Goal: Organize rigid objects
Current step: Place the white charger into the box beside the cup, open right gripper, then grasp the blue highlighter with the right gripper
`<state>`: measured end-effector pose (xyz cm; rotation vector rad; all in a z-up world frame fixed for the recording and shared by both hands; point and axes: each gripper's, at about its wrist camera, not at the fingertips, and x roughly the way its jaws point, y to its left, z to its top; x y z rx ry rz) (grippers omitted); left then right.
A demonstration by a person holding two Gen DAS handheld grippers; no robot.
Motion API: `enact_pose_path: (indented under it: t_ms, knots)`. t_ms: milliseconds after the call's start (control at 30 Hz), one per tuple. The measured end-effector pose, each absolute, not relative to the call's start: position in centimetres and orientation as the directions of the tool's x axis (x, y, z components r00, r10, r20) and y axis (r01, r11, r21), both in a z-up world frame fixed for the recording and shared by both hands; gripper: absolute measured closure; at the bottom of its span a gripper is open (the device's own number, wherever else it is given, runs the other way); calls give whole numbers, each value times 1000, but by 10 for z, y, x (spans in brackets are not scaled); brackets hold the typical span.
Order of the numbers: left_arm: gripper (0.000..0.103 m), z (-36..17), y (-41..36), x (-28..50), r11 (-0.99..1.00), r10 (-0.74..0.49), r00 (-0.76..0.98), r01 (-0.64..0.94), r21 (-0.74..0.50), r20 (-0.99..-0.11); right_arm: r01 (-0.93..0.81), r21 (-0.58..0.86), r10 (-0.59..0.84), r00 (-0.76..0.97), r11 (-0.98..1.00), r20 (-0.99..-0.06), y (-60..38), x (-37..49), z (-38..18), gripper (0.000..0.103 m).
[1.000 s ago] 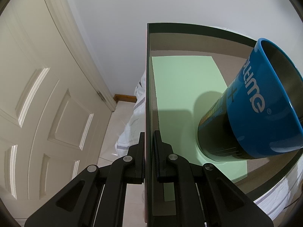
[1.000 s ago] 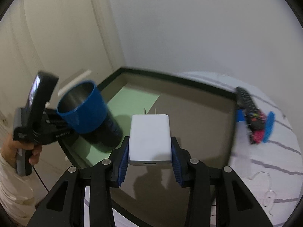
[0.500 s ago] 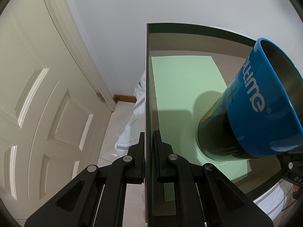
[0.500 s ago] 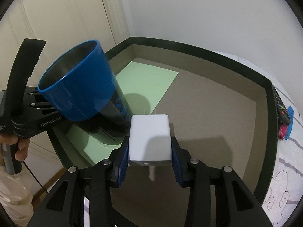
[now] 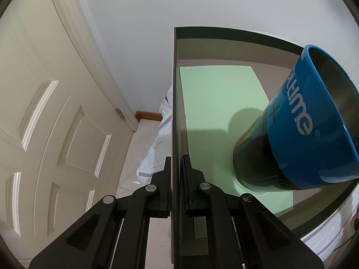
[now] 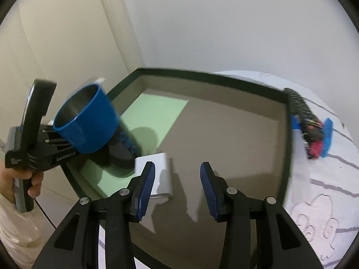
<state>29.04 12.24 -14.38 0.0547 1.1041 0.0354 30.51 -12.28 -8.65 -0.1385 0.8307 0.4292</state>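
Right tool [image 6: 177, 179] spread wide with nothing between, white charger [image 6: 161, 174] lying on the brown tray floor [image 6: 224, 139] just past its left pad, blue cup [image 6: 87, 121] tilted on the green sheet [image 6: 154, 112] beyond, left tool [image 5: 176, 174] pinching the tray wall [image 5: 175, 89].

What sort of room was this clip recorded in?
Probably a bedroom in a home. A panelled door stands beside a plain wall, and the box being filled sits on white patterned bedding, with a remote control lying on it.
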Motion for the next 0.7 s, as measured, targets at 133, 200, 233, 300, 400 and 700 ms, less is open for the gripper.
enact_pose_path:
  t_ms: [133, 200, 233, 300, 400, 700]
  knots:
    - [97, -145, 121, 291, 998, 61, 449, -5, 66, -892, -383, 49, 297, 623, 922, -723, -140, 305, -81, 60]
    - [97, -145, 121, 291, 998, 64, 448, -6, 68, -892, -362, 51, 288, 639, 931, -714, -152, 304, -77, 60]
    - [97, -145, 121, 291, 998, 65, 448, -6, 70, -892, -354, 53, 284, 643, 934, -711, -151, 301, -74, 60]
    - [97, -145, 121, 290, 997, 68, 447, -6, 73, -892, -332, 57, 275, 659, 942, -701, -158, 301, -71, 60]
    - [97, -144, 121, 289, 997, 67, 448, -5, 73, -892, -304, 58, 258, 675, 951, -691, -164, 300, -66, 60]
    - [97, -145, 121, 289, 997, 69, 447, -5, 75, -892, -237, 85, 235, 730, 968, -642, -197, 295, -46, 60]
